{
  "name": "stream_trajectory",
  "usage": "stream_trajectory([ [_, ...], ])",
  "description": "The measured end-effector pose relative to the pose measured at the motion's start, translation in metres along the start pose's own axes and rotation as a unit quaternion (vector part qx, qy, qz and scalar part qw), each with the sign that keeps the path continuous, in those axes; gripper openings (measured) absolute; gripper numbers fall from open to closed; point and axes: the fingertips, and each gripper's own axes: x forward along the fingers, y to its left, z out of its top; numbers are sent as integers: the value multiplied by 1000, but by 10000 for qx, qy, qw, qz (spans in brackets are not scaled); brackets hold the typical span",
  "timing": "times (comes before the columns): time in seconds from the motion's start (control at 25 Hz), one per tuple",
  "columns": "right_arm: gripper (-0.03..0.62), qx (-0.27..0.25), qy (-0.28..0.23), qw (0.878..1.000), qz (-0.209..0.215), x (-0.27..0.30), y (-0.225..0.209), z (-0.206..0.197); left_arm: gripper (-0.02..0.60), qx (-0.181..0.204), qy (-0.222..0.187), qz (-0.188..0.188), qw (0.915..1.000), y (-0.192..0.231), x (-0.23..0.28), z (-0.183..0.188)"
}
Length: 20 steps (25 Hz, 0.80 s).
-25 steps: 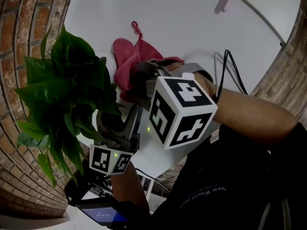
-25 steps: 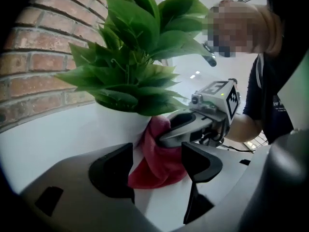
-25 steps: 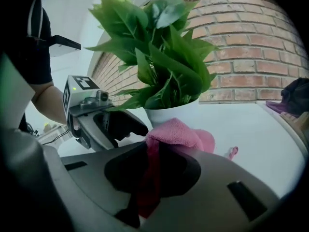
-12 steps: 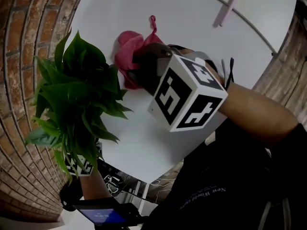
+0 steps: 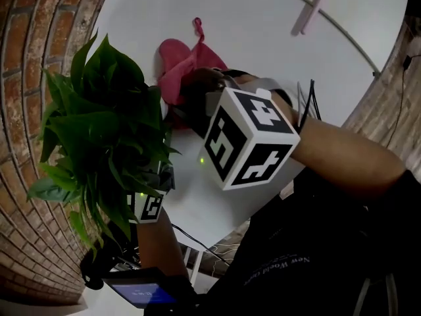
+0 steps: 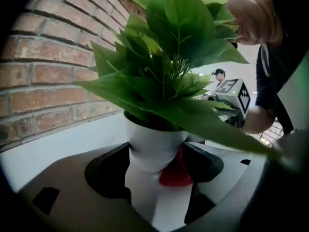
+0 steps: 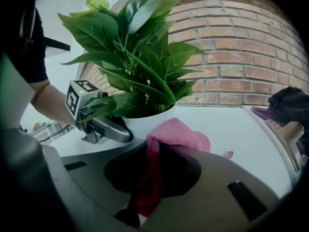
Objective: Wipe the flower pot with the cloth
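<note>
A white flower pot (image 6: 155, 146) with a leafy green plant (image 5: 108, 133) stands on the white table by the brick wall. My left gripper (image 6: 157, 154) has its jaws closed on the pot's sides; in the head view only its marker cube (image 5: 150, 207) shows under the leaves. A pink cloth (image 7: 175, 135) is bunched in my right gripper (image 7: 154, 154), which is shut on it. The cloth lies against the pot's side (image 7: 145, 122). From above, the cloth (image 5: 179, 64) sticks out beyond the right gripper (image 5: 197, 92) and its large marker cube.
The brick wall (image 5: 26, 58) curves round the table's left side. A pink stick-like object (image 5: 309, 8) lies at the far side of the white table (image 5: 263, 38). A dark bag (image 7: 288, 103) sits at the far right. Cables hang off the near table edge (image 5: 197, 245).
The plant's leaves now cover most of the left gripper, which showed more fully a second ago. The right gripper with the cloth has shifted slightly farther away beside the pot.
</note>
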Motion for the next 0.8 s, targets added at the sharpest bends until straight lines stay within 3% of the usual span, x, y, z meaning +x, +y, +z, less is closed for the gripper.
stream_trajectory([
  [0.28,49,43,30,9985,540,-2,44,-10,336,-39,-105,90,9999,-3,15,8],
  [0.6,49,308,-210,9991,-205,-20,-14,0,337,4,-218,59,9997,-4,9,5],
  [0.8,49,46,-130,9995,-281,-7,-17,6,337,169,-367,61,9992,1,17,16],
])
